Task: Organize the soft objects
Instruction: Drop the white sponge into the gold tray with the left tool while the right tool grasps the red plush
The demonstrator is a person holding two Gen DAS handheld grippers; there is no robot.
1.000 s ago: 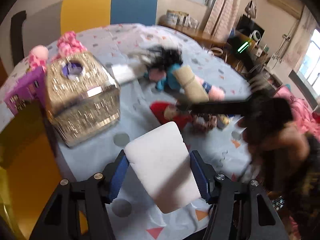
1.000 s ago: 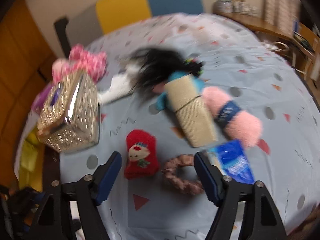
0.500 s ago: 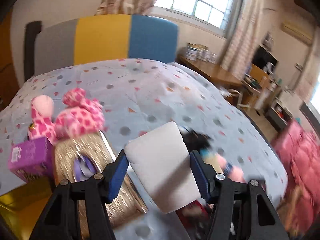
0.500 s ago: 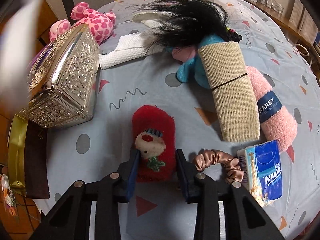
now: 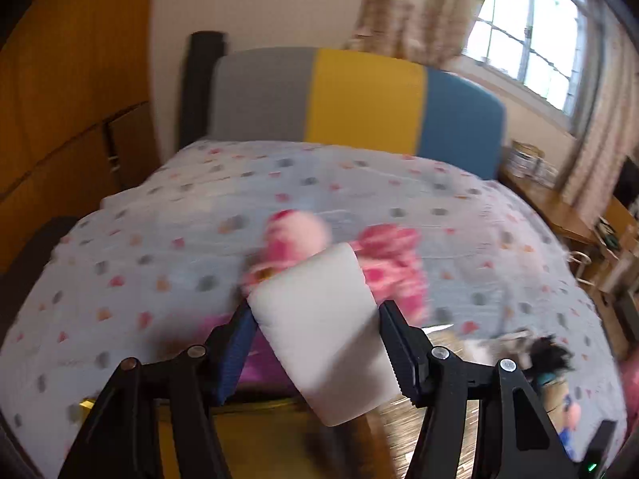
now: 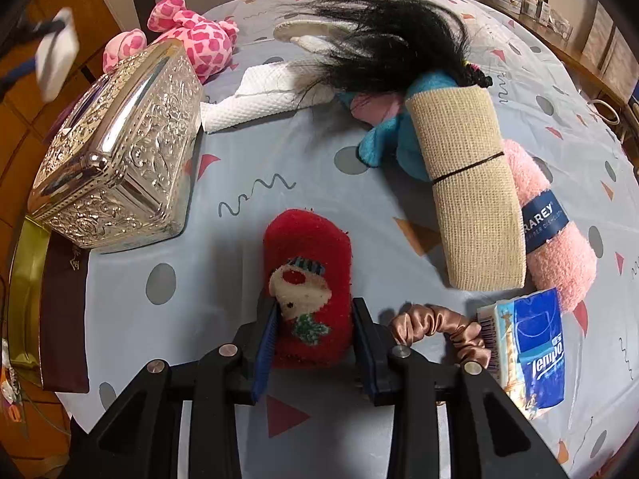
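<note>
Bed w/ pale blue sheet printed in dots, triangles & squiggles (image 6: 247, 151) is carrying everything; grey/yellow/blue panelled headboard (image 5: 359, 99) is standing at its far end.

Embossed silver metal box (image 6: 120, 151) is sitting at the bed's left edge in the right wrist view, tilted, w/ a pink spotted plush toy (image 6: 191, 36) lying just behind it.

Doll w/ long black hair & blue body (image 6: 391, 60) is lying centre, partly under a rolled beige woven mat tied w/ black cord (image 6: 467, 191). Rolled pink fluffy towel w/ navy band (image 6: 559, 239) is touching the mat's right side. White textured paper towel (image 6: 259, 95) is lying between box & doll.

White rectangular foam block (image 5: 323, 327) is sitting clamped in the left gripper (image 5: 315, 343), pads pressing both sides, held above the bed, plush toy blurred beyond it.

Blue-and-white tissue pack (image 6: 527, 347) is lying near right, touching a brown satin scrunchie (image 6: 439, 327).

Red fuzzy sock w/ snowman face (image 6: 307, 287) is lying flat on the sheet, lower half pinched by the right gripper (image 6: 313, 335), jaws closed onto its sides.
</note>
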